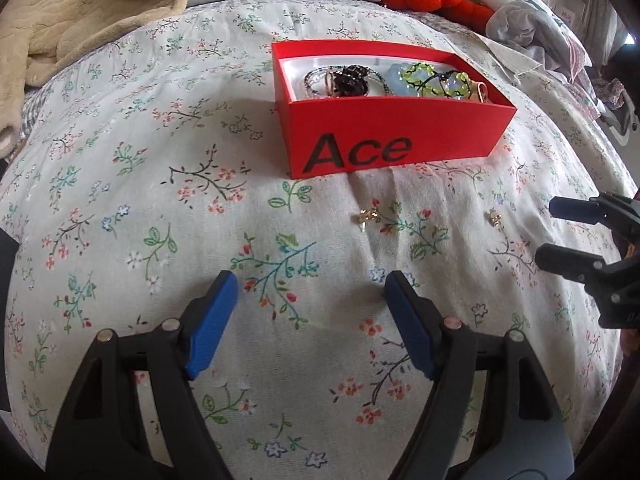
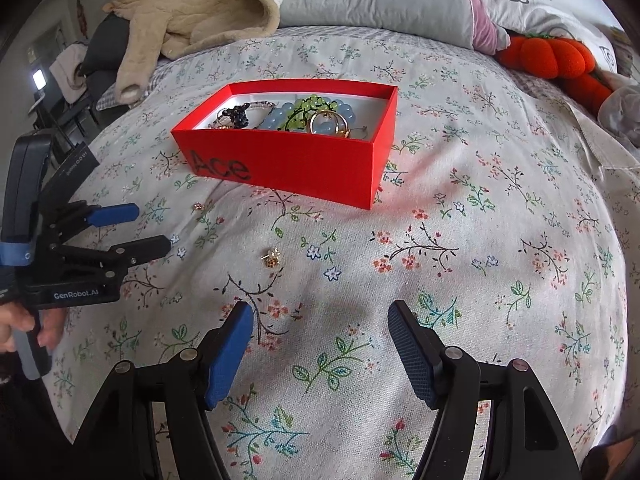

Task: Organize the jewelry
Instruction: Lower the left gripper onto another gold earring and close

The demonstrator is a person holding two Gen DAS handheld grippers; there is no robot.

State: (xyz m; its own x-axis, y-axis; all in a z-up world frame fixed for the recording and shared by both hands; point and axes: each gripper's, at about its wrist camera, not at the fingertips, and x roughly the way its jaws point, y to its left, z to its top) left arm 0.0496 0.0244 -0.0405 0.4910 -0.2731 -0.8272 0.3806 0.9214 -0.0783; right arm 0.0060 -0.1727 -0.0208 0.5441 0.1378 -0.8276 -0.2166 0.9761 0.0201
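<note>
Right tongs [image 2: 320,354] released, empty; gold earring [image 2: 271,259] just ahead-left on bed [image 2: 480,280]; left tongs [image 1: 310,322] released, second earring [image 1: 368,216] ahead-right; red box [image 2: 288,160] beyond.

Soft daylight fills both my views, bright and even across the floral bedspread [image 1: 160,208]. Faint shadows pool just ahead of my fingers. The red box [image 2: 296,160] throws a pinkish tint onto the cloth beside it. Fisheye bending bulges the bed; corners go black, edges slightly soft.
</note>
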